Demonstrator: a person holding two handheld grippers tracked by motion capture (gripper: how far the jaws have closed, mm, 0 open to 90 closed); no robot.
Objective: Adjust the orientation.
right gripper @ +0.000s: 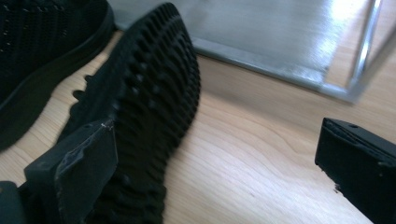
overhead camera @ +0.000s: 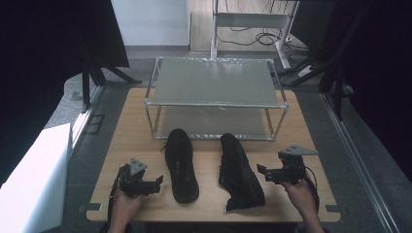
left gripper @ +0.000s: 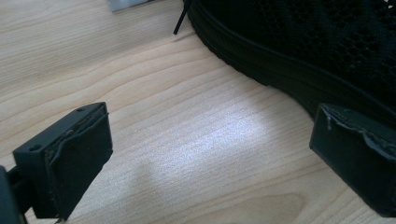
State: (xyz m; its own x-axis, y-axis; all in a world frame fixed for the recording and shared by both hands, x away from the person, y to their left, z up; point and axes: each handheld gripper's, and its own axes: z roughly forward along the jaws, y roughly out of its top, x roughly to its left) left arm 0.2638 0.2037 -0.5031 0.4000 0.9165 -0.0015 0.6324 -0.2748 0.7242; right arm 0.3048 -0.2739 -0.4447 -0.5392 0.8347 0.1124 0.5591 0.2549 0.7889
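left hand-held gripper (overhead camera: 156,181) low beside upright shoe (overhead camera: 181,165), jaws spread, empty | right hand-held gripper (overhead camera: 263,172) beside tipped shoe (overhead camera: 240,172), jaws spread, empty | forearms cut off at desk (overhead camera: 131,126) edge

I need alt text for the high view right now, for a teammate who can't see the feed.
Two black shoes lie side by side on a wooden table: the left shoe upright, the right shoe tipped on its side. A hand-held gripper sits outside each, left gripper and right gripper, both open and empty. Behind the shoes stands a two-tier metal rack.
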